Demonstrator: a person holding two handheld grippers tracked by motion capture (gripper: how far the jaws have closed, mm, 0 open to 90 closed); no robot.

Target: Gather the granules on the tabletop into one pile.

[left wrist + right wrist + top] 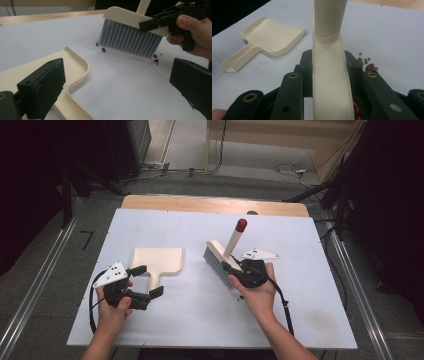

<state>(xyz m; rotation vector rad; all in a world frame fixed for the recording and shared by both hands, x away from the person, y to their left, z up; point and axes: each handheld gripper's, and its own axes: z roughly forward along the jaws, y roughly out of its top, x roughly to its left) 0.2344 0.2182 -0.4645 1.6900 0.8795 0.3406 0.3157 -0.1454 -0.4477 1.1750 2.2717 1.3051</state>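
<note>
A cream dustpan (pixel 160 259) lies flat on the white table, its handle pointing toward the person. My left gripper (pixel 147 280) stands open around that handle without pressing it; in the left gripper view one jaw hovers over the dustpan (pixel 75 66). My right gripper (pixel 235 270) is shut on the cream back of a brush (pixel 220 254) with grey bristles and a red-tipped handle. The brush (pixel 130 35) hangs tilted just above the table. Small dark red beans (pixel 103 49) lie scattered under its bristles. Beans (pixel 368 65) also lie beside the brush back (pixel 329 82) and the dustpan (pixel 272 37).
The white board (pixel 300 320) covers a wooden table whose far edge (pixel 215 204) shows. Metal rails run along both sides, and cables lie on the floor beyond. Bare board lies between dustpan and brush.
</note>
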